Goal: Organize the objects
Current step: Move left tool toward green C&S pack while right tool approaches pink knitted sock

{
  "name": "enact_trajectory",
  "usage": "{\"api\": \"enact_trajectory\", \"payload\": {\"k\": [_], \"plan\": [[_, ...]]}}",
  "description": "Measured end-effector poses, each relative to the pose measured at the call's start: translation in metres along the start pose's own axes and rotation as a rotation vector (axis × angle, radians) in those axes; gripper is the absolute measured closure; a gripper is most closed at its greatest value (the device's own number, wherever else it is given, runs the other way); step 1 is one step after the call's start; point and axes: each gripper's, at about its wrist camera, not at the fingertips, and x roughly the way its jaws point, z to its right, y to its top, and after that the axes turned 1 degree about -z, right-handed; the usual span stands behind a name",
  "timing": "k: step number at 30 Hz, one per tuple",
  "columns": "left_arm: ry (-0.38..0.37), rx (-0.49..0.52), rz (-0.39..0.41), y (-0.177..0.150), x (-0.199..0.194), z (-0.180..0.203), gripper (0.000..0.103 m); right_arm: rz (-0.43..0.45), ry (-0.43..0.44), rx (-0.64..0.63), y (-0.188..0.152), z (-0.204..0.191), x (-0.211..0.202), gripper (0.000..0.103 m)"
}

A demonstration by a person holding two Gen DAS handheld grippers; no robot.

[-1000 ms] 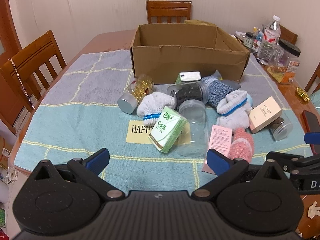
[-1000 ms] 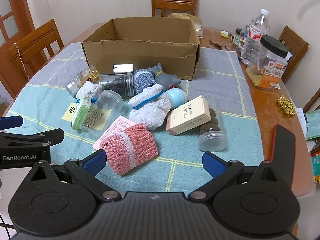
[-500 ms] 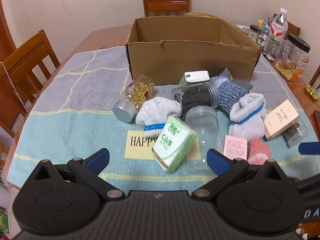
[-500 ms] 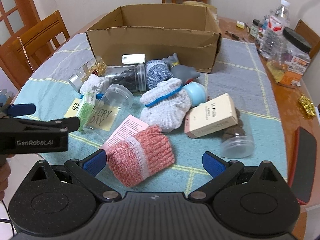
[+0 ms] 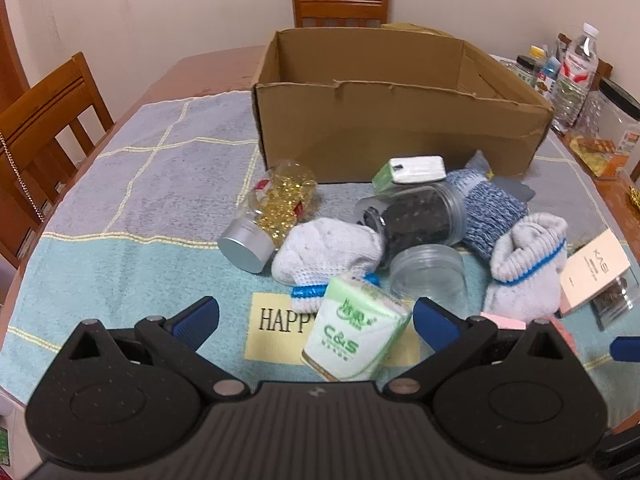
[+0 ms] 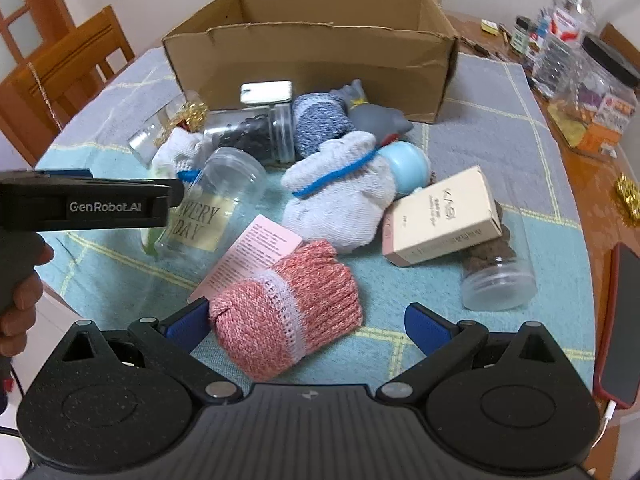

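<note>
An open cardboard box (image 5: 400, 120) (image 6: 312, 60) stands behind a pile of objects on the towel. My left gripper (image 5: 316, 322) is open, its fingers either side of a green tissue pack (image 5: 354, 340). Behind that lie a white sock (image 5: 324, 252), a jar of gold beads (image 5: 276, 208), a dark-filled jar (image 5: 416, 216) and an empty clear jar (image 5: 430, 276). My right gripper (image 6: 308, 324) is open around a pink knitted sock roll (image 6: 288, 308), which lies on a pink card (image 6: 256, 252). A beige carton (image 6: 440, 216) leans on a brown-filled jar (image 6: 496, 268).
Wooden chairs (image 5: 48, 120) stand at the left and far side. Bottles and a black-lidded jar (image 6: 592, 92) crowd the table's right edge. A red-cased phone (image 6: 620, 324) lies at the right edge. A hand (image 6: 20, 304) holds the left gripper's handle (image 6: 92, 204).
Both grippers have moved forward toward the pile. The tissue pack now sits between the left fingers, and the pink sock roll between the right fingers.
</note>
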Motion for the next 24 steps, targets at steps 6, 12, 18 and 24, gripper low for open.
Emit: {"api": "enact_trajectory", "payload": {"k": [6,12,18,24], "plan": [[0.02,-0.01,0.004,-0.003,-0.005,-0.014,0.0,0.022,-0.025,0.012,-0.003,0.011,-0.012,0.0],[0.079,-0.036,-0.008,-0.015,-0.01,-0.034,0.001,0.026,-0.043,0.048,-0.014,0.03,-0.023,0.0],[0.123,-0.058,-0.032,-0.03,-0.004,-0.05,0.001,0.005,-0.038,0.091,-0.03,0.044,-0.019,0.0],[0.122,-0.103,-0.031,-0.039,-0.003,-0.061,0.001,-0.009,-0.009,0.112,-0.04,0.048,-0.011,0.0]]}}
